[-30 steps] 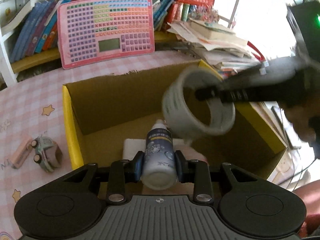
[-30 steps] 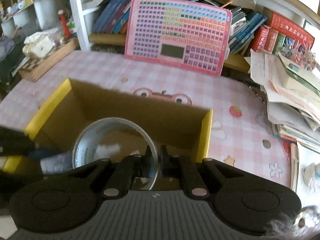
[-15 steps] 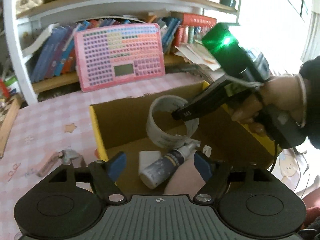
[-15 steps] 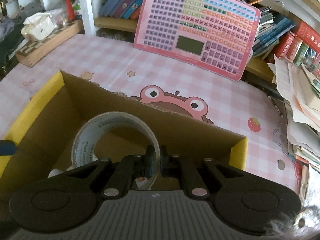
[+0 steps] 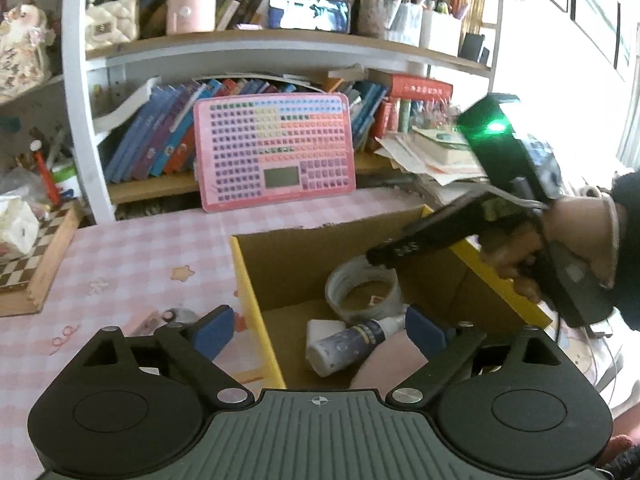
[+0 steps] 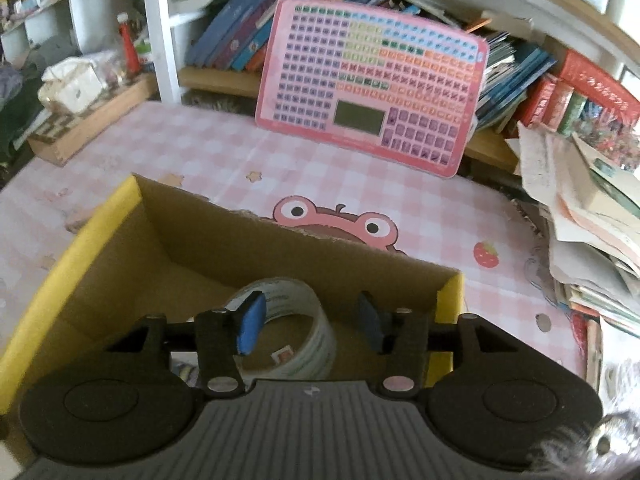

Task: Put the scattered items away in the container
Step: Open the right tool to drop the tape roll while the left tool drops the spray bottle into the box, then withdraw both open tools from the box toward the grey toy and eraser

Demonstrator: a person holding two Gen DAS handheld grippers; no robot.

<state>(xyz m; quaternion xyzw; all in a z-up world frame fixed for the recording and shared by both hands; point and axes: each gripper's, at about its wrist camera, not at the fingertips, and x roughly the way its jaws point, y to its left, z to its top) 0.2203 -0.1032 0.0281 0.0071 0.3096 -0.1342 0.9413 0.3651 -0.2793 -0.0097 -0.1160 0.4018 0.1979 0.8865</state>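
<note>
A cardboard box with yellow rims stands on the pink checked table. Inside lie a roll of clear tape, a small spray bottle on its side, and a white block. My left gripper is open and empty, raised above the box's near left corner. My right gripper is open just above the tape roll, which lies loose on the box floor; it also shows in the left wrist view. A small toy car sits on the table left of the box.
A pink toy keyboard leans against the bookshelf behind the box. A pile of papers and books lies to the right. A chessboard box sits at the left edge. A frog sticker marks the tablecloth.
The left gripper let go of the spray bottle into the box and rose, open. The right gripper lowered the tape roll into the box and opened off it.
</note>
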